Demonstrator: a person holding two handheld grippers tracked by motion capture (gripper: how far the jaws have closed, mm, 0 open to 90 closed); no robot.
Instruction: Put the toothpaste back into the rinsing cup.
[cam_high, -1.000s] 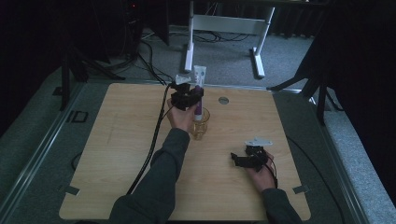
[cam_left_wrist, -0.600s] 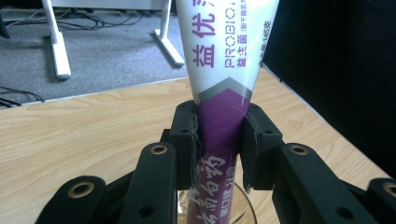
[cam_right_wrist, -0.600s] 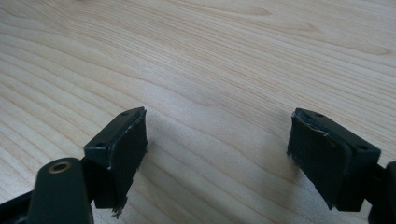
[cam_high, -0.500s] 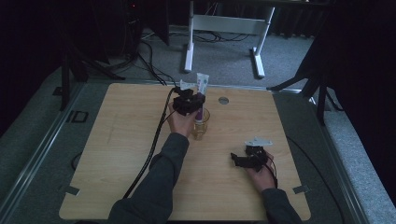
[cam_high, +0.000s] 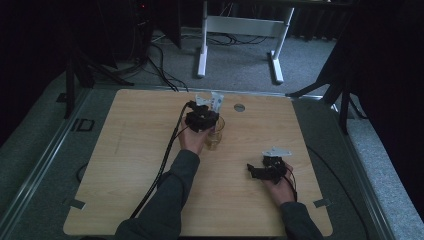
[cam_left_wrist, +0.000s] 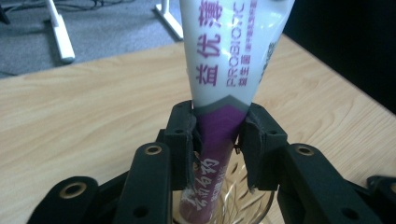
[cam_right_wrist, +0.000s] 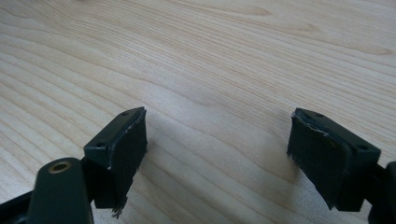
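The left gripper (cam_left_wrist: 218, 140) stands over a glass cup (cam_high: 215, 134) near the far middle of the table (cam_high: 125, 150); between its jaws hangs a tube (cam_left_wrist: 229, 70) of white and purple plastic, cap end down inside the cup, flat crimped end up. The jaws have just been opening; in the left gripper view the left pad seems to touch the purple part while a thin gap shows at the right pad, so the grip looks released or nearly so, and the tube rests in the cup. The right gripper (cam_right_wrist: 217, 149) lies low over bare wood at the near right, jaws wide apart with nothing between them.

The tube looks light and soft-walled; a hard squeeze would dent it or push paste toward the cap, so the firmer part just above the cap shoulder is the best place to hold; the glossy skin may slip under a loose grip. The cup (cam_left_wrist: 243, 196) is ribbed glass, rigid but breakable and easily tipped by a leaning tube; it is best taken at the rim wall, gently.
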